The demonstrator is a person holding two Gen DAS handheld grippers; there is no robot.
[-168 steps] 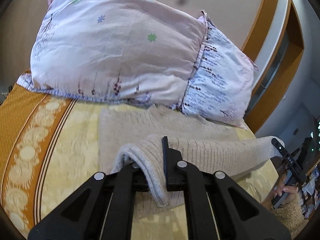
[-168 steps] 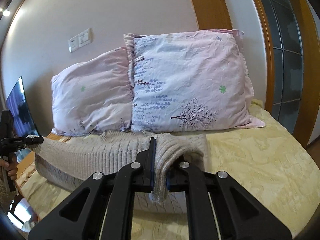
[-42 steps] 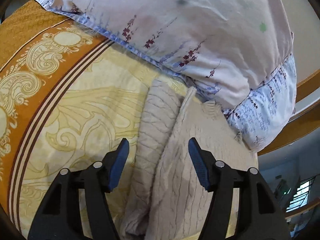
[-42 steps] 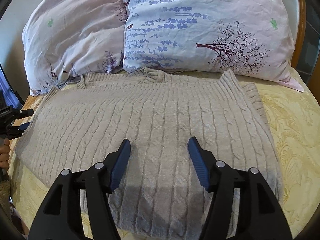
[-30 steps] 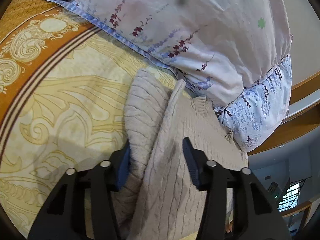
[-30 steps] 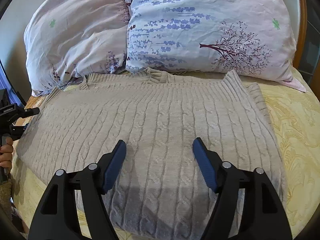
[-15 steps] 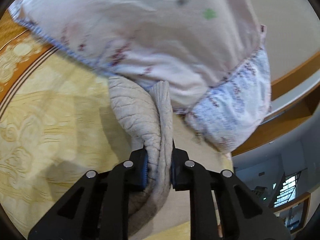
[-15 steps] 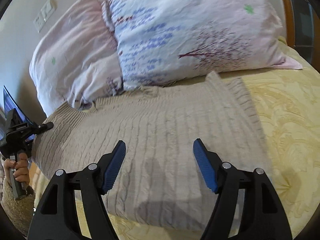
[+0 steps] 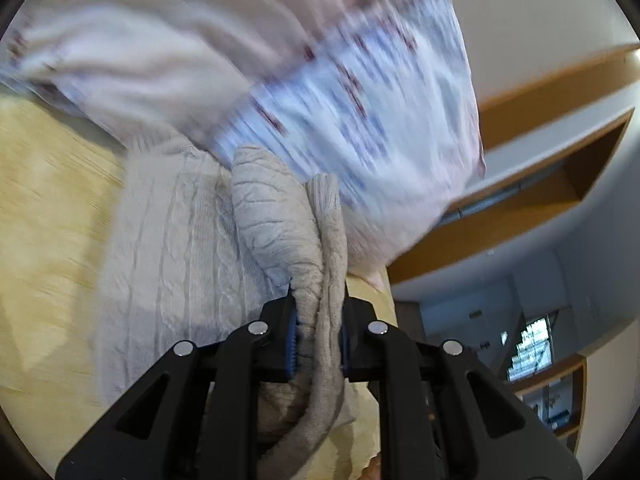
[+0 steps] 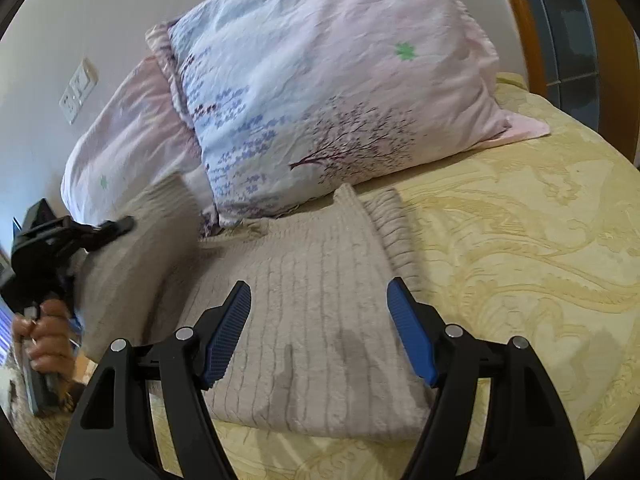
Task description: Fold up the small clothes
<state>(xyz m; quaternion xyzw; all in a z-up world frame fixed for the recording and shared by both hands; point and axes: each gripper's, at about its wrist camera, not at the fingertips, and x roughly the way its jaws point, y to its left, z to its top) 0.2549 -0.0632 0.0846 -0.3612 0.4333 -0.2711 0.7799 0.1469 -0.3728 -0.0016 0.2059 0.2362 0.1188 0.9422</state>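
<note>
On the left edge of the bed, the left gripper now has the sweater pinched tight: its jaws, which stood apart around the knit a second ago, have just been closing, and a thick bunch of the beige cable-knit is squeezed between the blue pads, spilling out above and below them. That bunch is up off the bedspread now, where a moment ago the whole left side lay flat, and the blur in the left wrist view says the hand is sweeping fast. From the right wrist view you can see it: the person's hand grips the handle at far left, and the lifted side of the sweater rises in a smeared hump toward the pillows. Meanwhile the right gripper hangs above the near middle of the garment with its jaws wide and nothing between them, not touching the knit. So the sweater sits just in front of the pillows, right half flat on the yellow bedspread, left half in the air. My read: the side fold is under way, the left edge being carried over toward the centre, and the right gripper is free to pin or smooth the body once that flap comes down.
</note>
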